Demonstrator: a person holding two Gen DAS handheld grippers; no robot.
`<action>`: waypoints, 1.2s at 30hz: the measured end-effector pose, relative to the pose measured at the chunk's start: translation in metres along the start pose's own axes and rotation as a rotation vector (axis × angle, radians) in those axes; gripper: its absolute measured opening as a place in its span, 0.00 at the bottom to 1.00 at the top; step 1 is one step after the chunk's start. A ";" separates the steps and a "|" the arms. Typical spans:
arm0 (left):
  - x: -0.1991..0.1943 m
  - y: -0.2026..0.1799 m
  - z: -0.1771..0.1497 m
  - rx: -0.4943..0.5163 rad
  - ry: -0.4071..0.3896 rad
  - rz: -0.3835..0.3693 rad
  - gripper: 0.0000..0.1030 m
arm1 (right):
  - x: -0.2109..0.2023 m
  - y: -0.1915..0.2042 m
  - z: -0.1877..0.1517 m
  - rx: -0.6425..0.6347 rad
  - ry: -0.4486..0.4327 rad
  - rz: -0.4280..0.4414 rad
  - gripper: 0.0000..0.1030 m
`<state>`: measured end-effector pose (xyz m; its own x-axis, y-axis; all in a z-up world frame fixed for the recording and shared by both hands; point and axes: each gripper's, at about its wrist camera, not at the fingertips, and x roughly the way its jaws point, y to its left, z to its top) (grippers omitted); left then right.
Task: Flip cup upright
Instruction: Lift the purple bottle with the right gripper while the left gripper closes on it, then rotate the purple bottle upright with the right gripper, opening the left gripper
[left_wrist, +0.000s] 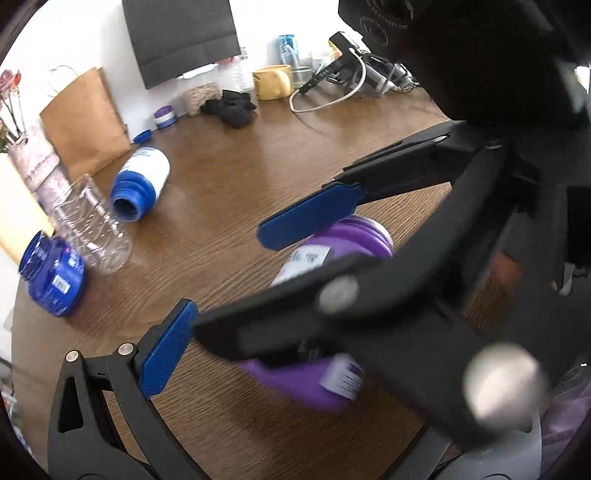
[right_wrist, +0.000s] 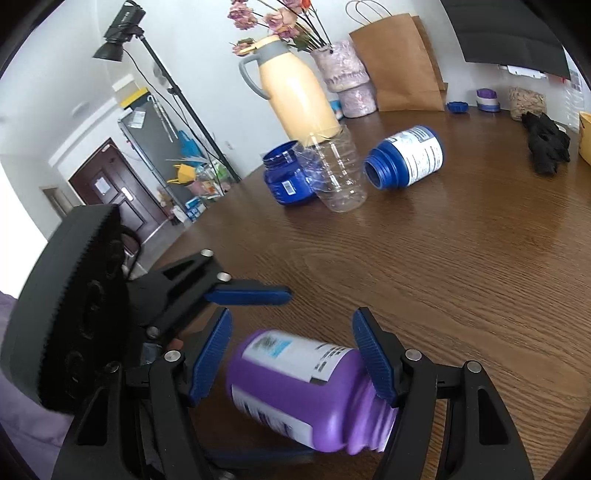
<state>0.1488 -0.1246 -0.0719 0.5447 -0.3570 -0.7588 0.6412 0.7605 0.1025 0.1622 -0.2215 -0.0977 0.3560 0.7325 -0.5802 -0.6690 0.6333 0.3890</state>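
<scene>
- The right gripper (right_wrist: 291, 354) sits at the bottom middle of its own view, its blue pads spread wide to either side of the purple bottle (right_wrist: 303, 391), which is the "cup" to be righted here.
- That bottle lies on its side on the wooden table (right_wrist: 443, 258), low in the frame, its open threaded neck toward the lower right. The right-hand pad looks to be just at the neck; the left pad stands apart from the body, so nothing is pinched yet.
- The left gripper (left_wrist: 218, 299) also stands spread in the lower middle of its view. The right gripper's arm crosses in front, hiding most of the bottle (left_wrist: 354, 236).
- Step in hand, as I judge it: closing in for the grasp.
- Next move calls for squeezing across the body, then swinging the neck upward and setting the base flat.
- The blue bottle (right_wrist: 410, 157) lying in the upper middle, and the clear bottle (right_wrist: 338, 173) beside it, are well apart.
</scene>
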 end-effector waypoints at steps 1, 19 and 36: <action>0.001 -0.001 0.001 0.003 0.000 -0.001 1.00 | -0.003 -0.001 0.000 0.007 -0.007 -0.012 0.70; -0.011 0.032 -0.001 -0.206 -0.028 0.047 0.58 | -0.055 -0.059 -0.039 0.478 -0.212 0.086 0.70; -0.026 0.038 -0.010 -0.157 -0.157 -0.080 0.60 | 0.014 -0.039 -0.013 0.591 -0.079 0.351 0.66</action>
<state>0.1537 -0.0807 -0.0551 0.5809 -0.4900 -0.6500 0.6004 0.7971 -0.0643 0.1845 -0.2389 -0.1302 0.2446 0.9208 -0.3037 -0.2933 0.3688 0.8820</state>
